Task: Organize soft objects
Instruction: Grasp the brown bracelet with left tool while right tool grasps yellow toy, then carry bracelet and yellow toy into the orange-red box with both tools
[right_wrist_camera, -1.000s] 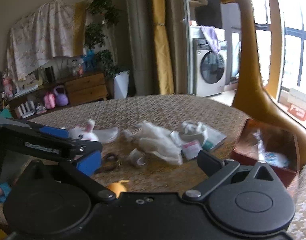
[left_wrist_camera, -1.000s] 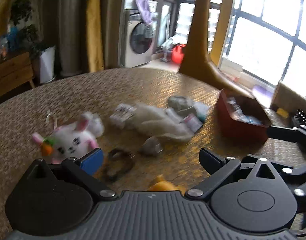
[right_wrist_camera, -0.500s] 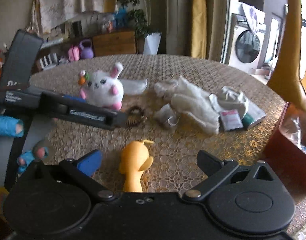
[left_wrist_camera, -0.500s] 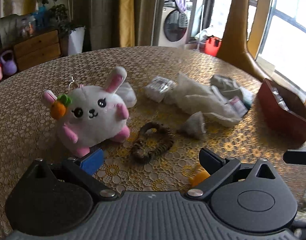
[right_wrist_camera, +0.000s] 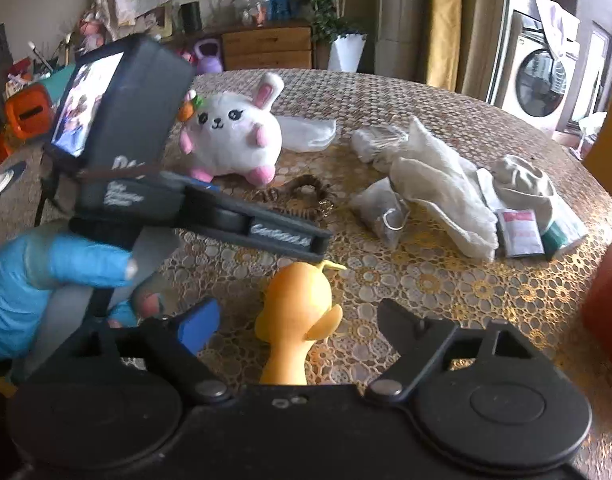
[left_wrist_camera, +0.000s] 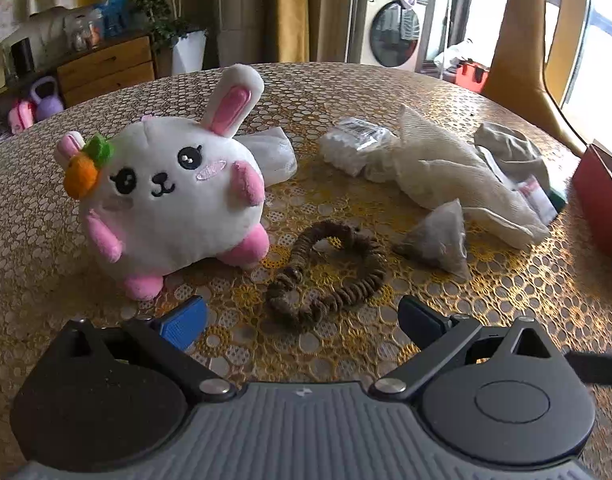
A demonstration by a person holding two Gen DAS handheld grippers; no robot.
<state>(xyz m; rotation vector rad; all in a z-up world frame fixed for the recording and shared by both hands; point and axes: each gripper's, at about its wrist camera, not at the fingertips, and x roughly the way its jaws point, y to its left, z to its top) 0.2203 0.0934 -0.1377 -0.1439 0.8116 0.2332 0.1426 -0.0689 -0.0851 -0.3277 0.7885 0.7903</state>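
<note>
Both tools have dropped closer to the table (left_wrist_camera: 506,280). Left tool (left_wrist_camera: 302,320) hangs released before the hair tie (left_wrist_camera: 326,272), beside the rabbit (left_wrist_camera: 166,196). Right tool (right_wrist_camera: 298,320) is closing around the untouched yellow duck (right_wrist_camera: 296,320); centre it first, then squeeze gently.

table (left_wrist_camera: 346,92) | plush rabbit (left_wrist_camera: 170,196) | hair tie (left_wrist_camera: 330,272) | cloth (left_wrist_camera: 458,176) | orange toy (right_wrist_camera: 296,316)

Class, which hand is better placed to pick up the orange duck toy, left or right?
Right. The orange duck sits between the right tool's closing, not-yet-touching fingers; the left tool faces the hair tie.
</note>
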